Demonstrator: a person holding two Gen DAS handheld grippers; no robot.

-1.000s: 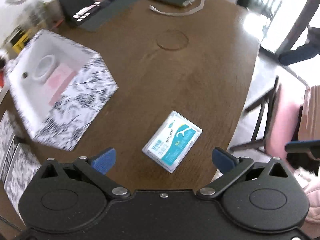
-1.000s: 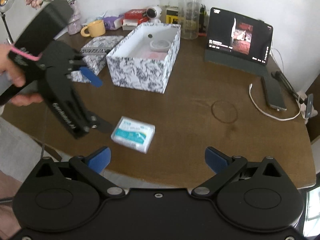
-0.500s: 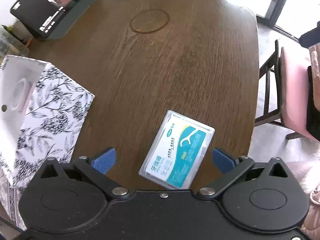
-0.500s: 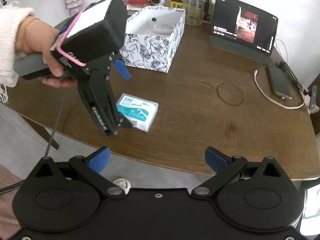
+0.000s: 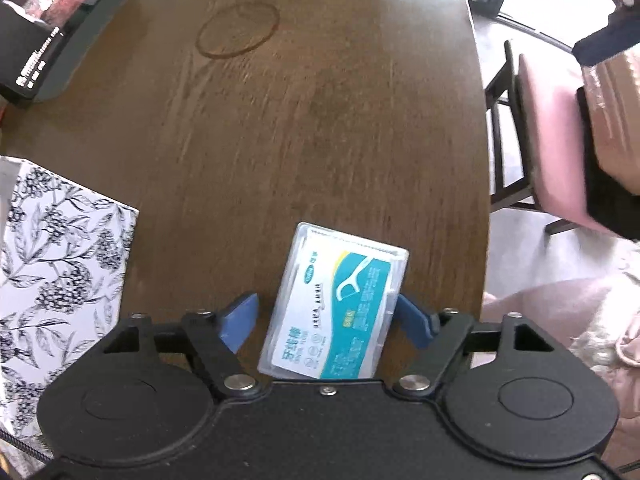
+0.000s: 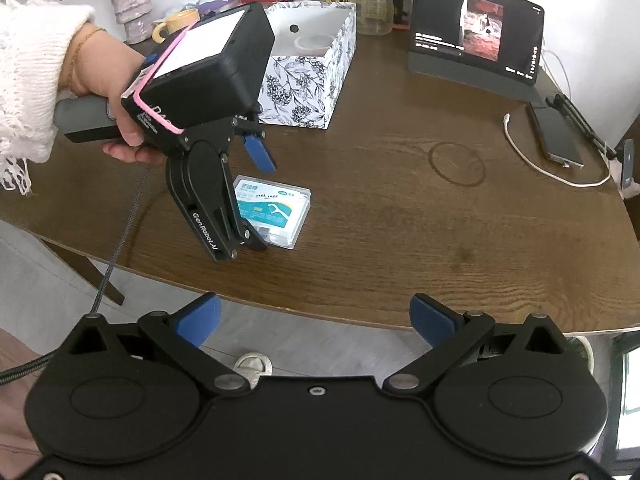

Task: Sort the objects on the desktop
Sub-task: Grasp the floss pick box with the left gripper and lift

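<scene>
A clear plastic floss-pick box with a teal label lies flat on the brown table near its edge; it also shows in the right wrist view. My left gripper straddles the box, open, its blue fingers on either side; the right finger touches the box's side, the left stands a little apart. In the right wrist view the left gripper tilts down over the box. My right gripper is open and empty, off the table's front edge. The floral storage box stands open behind.
A tablet on a stand plays video at the back right. A phone with a white cable lies at the right edge. A mug, vase and jars stand at the back. A pink chair is beside the table.
My left gripper has come down and forward over the floss-pick box, and its fingers have narrowed around it. My right gripper has stayed back, off the table edge.
</scene>
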